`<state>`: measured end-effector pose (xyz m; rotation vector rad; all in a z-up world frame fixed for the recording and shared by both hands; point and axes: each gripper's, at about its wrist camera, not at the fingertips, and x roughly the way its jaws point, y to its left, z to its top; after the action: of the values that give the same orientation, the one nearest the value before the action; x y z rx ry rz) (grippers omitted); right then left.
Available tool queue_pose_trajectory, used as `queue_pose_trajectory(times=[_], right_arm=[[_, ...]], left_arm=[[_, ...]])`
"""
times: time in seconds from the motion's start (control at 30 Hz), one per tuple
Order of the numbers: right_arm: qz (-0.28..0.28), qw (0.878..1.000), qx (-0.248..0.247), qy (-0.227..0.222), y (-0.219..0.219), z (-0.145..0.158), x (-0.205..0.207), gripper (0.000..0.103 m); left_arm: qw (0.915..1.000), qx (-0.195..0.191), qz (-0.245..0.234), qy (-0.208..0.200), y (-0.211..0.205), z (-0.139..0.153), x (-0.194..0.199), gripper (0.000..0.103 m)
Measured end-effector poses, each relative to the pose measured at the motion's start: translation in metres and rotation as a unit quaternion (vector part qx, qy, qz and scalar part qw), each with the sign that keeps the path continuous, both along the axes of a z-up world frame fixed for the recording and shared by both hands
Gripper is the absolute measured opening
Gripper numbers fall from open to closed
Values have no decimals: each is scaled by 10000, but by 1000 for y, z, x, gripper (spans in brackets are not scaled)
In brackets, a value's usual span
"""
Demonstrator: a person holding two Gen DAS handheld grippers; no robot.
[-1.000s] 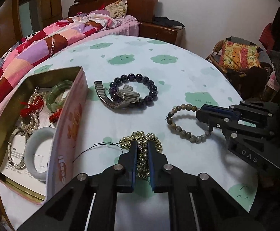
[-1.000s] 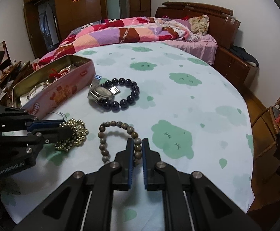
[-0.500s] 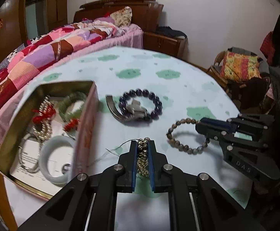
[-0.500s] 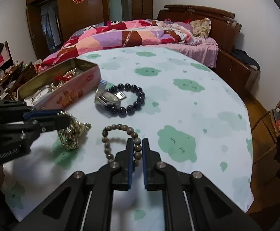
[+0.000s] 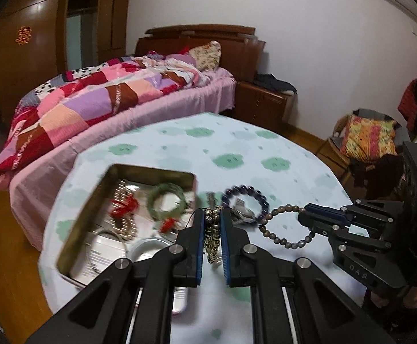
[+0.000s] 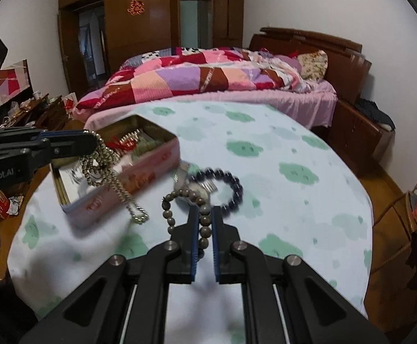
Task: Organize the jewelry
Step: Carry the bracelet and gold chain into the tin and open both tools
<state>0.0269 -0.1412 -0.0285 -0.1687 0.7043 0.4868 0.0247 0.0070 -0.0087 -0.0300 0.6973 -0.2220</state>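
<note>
Both bracelets, flat on the tablecloth [image 5: 265, 143] a second earlier, now hang lifted. Left gripper [image 5: 212, 223] clamps one gold bead strand [image 5: 212, 238], frame centre; right gripper [image 6: 204, 220] clamps one brown bead bracelet [image 6: 180, 197]. One open tin [image 5: 99, 189] lies lower left; one dark bead bracelet [image 5: 245, 197] and one watch [image 6: 201, 187] lie centre.

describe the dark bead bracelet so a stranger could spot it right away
On the cloud-print tablecloth, look just right of the open pink tin. The dark purple bead bracelet lies flat beside a metal watch, the only beads not held in a gripper.
</note>
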Motion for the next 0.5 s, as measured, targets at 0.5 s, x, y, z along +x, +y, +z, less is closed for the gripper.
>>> queue_pose_trajectory(times=[0.5], right_arm=[[490,9980,54,-388,56,36,18,10]], left_arm=[[9972,35,677,-321,67,25,6,10]])
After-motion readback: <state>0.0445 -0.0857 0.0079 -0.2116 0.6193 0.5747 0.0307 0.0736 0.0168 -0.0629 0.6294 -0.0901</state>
